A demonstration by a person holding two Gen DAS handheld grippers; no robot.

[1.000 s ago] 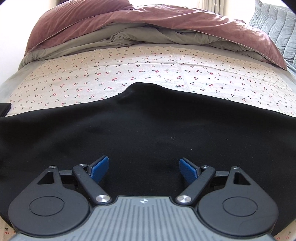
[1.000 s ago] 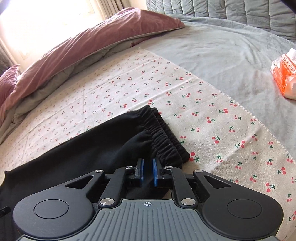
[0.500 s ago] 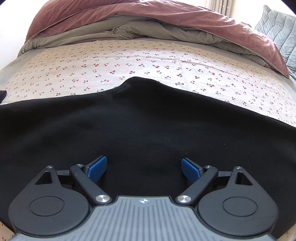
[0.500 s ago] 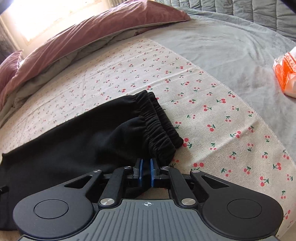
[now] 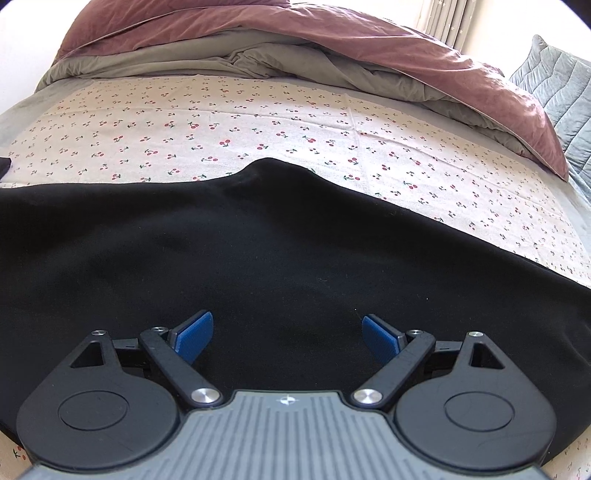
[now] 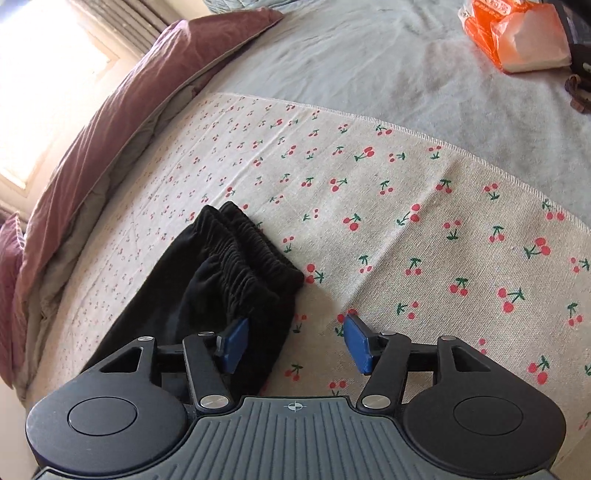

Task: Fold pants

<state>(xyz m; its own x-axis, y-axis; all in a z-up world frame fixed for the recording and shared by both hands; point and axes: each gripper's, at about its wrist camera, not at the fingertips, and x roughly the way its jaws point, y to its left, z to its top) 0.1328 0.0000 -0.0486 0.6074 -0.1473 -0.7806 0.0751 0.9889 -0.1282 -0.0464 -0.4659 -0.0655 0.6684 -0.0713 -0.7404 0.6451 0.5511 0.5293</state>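
Seemingly doubled, black pants (image 6: 229, 280) lie flat; right gripper (image 6: 291, 343) opening, unladen.

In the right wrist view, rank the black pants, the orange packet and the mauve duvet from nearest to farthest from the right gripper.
From the right gripper, whose jaws are opening:
1. Black pants: their edge lies between the jaws, waistband just ahead, left.
2. Mauve duvet: along the bed's left side.
3. Orange packet: far top right, on the grey sheet.

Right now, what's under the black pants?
The black pants lie on the cherry-print cloth, which lies on the grey sheet. Whatever is directly beneath the pants is covered.
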